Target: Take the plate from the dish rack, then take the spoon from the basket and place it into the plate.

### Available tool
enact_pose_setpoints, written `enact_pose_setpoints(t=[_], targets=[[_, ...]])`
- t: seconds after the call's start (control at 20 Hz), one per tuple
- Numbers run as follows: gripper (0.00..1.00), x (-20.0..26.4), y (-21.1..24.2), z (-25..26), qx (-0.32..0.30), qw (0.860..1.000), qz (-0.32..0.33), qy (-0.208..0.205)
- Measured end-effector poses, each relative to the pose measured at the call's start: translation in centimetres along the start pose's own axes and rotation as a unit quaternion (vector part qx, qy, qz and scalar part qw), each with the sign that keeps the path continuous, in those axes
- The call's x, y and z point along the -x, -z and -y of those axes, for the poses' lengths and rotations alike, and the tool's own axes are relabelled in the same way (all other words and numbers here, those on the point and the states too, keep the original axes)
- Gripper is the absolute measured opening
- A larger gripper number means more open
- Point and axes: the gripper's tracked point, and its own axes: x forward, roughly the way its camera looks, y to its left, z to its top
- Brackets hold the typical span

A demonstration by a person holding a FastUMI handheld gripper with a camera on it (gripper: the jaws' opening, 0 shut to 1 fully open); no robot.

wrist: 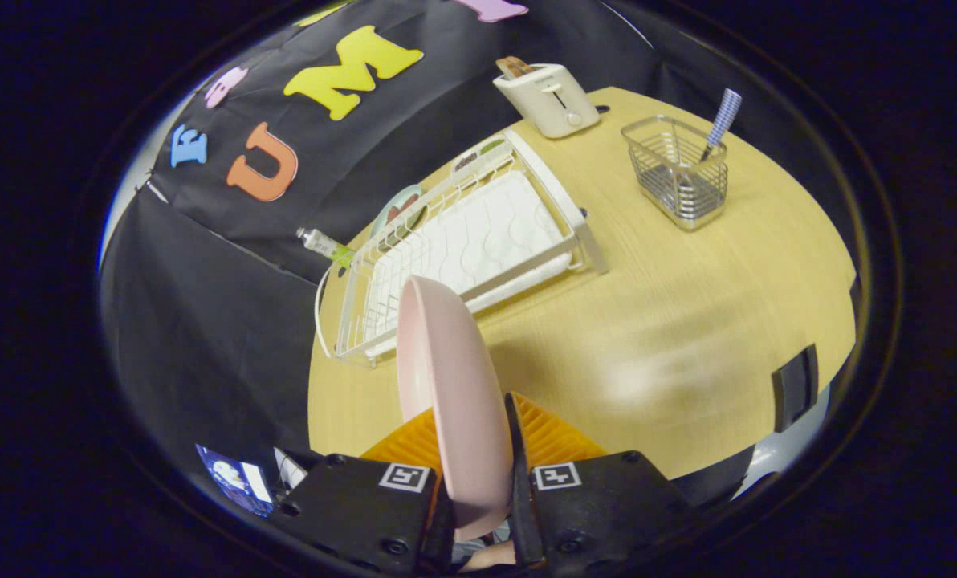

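**Me:** Going left to right: the white dish rack (462, 241) lies beyond my fingers, by the black cloth wall, with a small tube (323, 243) past its far left corner. My gripper (478, 449) is pinching the pink plate (454, 401) on edge, both orange fingers (555, 437) pressed against its faces. The plate stands upright between them and is already clear of the rack.

**Helper:** So the plate needs setting down next?

**Me:** That's my reading. I'd tip it flat over the bare wood just right of the rack, lower it until the rim touches, and only then let the fingers spread. It looks smooth and hard, so letting go early could make it slide or clatter.

**Helper:** And the spoon?

**Me:** Further right, standing in the wire basket (678, 172); the spoon (721, 116) shows a checked blue-and-white handle leaning out of the top. I'd keep the plate near the basket but not touching it.

**Helper:** What about the table itself?

**Me:** The table (687, 321) is pale wood, mostly bare on the right. A white toaster (548, 98) sits beyond the rack, and a dark bracket (796, 385) clips the table's right edge.
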Motion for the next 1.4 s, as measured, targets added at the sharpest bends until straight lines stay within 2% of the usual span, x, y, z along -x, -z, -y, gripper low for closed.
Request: enact_pose_setpoints(t=[0.25,0.75,0.95,1.0,1.1,1.4], targets=[[0.33,-3.3,2.6,1.9,-0.055,0.997,-0.044,-0.034],[0.35,-5.5,1.3,4.0,-0.090,0.993,-0.045,-0.066],[0.43,-5.4,0.1,4.9,-0.084,0.995,-0.023,-0.051],[0.49,-5.4,-0.1,5.1,-0.082,0.995,-0.021,-0.048],[0.54,-5.2,-0.3,5.3,-0.078,0.996,-0.017,-0.044],[0.64,-3.6,-2.0,6.0,-0.045,0.999,0.016,-0.018]])
